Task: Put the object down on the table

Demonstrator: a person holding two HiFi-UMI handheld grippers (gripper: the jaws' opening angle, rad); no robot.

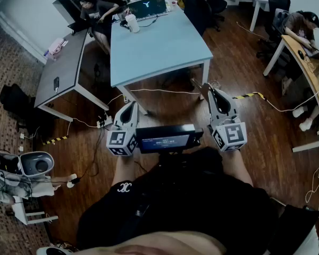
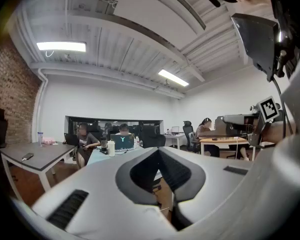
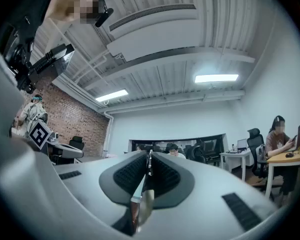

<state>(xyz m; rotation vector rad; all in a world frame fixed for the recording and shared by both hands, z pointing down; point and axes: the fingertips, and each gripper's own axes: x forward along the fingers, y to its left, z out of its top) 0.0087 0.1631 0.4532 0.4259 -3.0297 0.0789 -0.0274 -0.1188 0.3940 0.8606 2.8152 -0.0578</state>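
Observation:
My right gripper is shut on a thin, shiny metal thing that I see edge-on between the ribbed pads; I cannot tell what it is. In the head view the right gripper is held above the wooden floor, short of the light blue table. The held thing barely shows there. My left gripper hangs level with it, also short of the table's near edge. In the left gripper view its tips meet and nothing is between them. The blue table lies ahead.
A laptop and a white cup stand at the blue table's far end, where people sit. A grey table stands to the left and a wooden desk to the right. Cables cross the floor. A dark screen sits between the grippers.

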